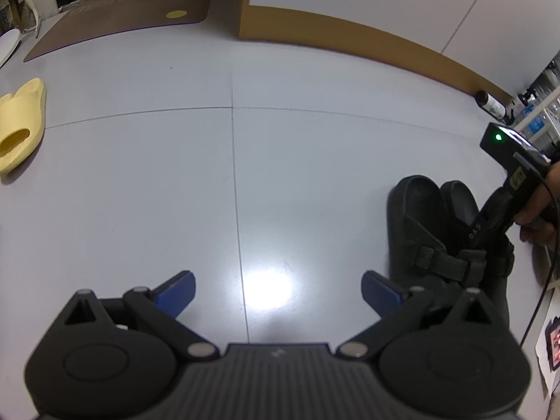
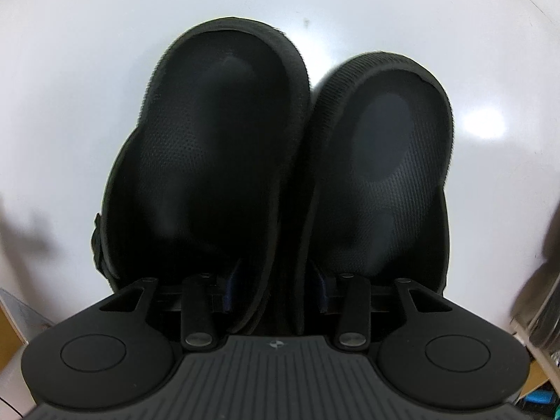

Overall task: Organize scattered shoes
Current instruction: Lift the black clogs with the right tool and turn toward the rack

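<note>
Your left gripper [image 1: 276, 288] hangs over bare floor [image 1: 280, 161], blue fingers [image 1: 175, 290] spread wide, nothing between them.

Black sandals [image 1: 434, 231]: a pair side by side and touching, at 3 o'clock in the left view, heels toward 12. Your right gripper [image 2: 276, 290] sits over them; a hand [image 1: 540, 206] holds it at the frame's right edge.

In the right view the left sandal [image 2: 217, 154] and right sandal [image 2: 385, 161] fill the frame. The fingers are drawn in close, one inside each sandal, with the two touching inner walls between them. The pads are in shadow, so you look clamped on the pair.

Yellow slipper [image 1: 21, 129] lies alone at 9 o'clock, well apart from the pair. Brown mat [image 1: 122, 14] at 11. Bottle [image 1: 491, 104] by the baseboard at 2.
</note>
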The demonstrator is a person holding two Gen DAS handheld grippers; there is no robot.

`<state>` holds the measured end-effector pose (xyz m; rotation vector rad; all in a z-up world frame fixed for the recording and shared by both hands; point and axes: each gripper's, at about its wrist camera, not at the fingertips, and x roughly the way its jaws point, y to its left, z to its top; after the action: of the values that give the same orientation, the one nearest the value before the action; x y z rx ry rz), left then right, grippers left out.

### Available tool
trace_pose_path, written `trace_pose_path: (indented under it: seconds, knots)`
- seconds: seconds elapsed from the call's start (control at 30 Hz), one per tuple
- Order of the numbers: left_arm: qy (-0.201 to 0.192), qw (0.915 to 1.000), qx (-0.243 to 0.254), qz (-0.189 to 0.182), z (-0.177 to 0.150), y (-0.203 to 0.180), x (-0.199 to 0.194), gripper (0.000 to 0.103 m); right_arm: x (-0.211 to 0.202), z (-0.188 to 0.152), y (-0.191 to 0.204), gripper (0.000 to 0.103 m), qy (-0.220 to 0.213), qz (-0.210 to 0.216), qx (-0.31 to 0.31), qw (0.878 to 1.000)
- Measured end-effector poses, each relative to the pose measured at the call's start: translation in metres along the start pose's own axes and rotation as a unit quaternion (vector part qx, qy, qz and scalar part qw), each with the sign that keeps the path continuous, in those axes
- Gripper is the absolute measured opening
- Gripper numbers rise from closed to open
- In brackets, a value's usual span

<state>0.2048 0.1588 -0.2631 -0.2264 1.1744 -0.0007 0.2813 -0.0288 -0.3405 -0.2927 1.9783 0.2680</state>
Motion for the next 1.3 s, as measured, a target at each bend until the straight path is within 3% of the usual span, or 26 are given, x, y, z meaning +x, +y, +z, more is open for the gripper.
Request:
trace_pose_path:
  seconds: [0.23, 0.53, 0.7, 1.07, 1.17, 1.2, 1.3]
  knots:
    - [0.002, 1.0000, 0.006, -0.003, 0.001, -0.008, -0.003, 0.102, -0.010, -0.027, 0.009, 0.028, -0.058, 0.007, 0.029, 0.998]
    - [0.000, 0.9989, 0.047, 0.002, 0.010, -0.040, -0.034, 0.102, -0.041, -0.089, 0.036, 0.027, -0.160, 0.032, 0.008, 0.986]
    - [-0.009, 0.9962, 0.087, 0.001, 0.014, -0.070, -0.066, 0.102, -0.067, -0.147, 0.037, 0.027, -0.229, 0.059, 0.026, 0.971]
    - [-0.021, 0.9881, 0.152, 0.003, 0.021, -0.132, -0.147, 0.102, -0.119, -0.276, 0.019, 0.027, -0.324, 0.091, 0.054, 0.940]
    - [-0.035, 0.9868, 0.158, 0.008, 0.019, -0.148, -0.171, 0.102, -0.138, -0.291, -0.001, 0.027, -0.353, 0.080, 0.044, 0.931]
    - [-0.042, 0.9860, 0.161, 0.013, 0.017, -0.153, -0.183, 0.102, -0.150, -0.302, -0.002, 0.027, -0.371, 0.079, 0.043, 0.924]
    - [-0.056, 0.9849, 0.162, 0.023, 0.013, -0.165, -0.209, 0.102, -0.186, -0.296, -0.055, 0.027, -0.420, 0.078, 0.036, 0.903]
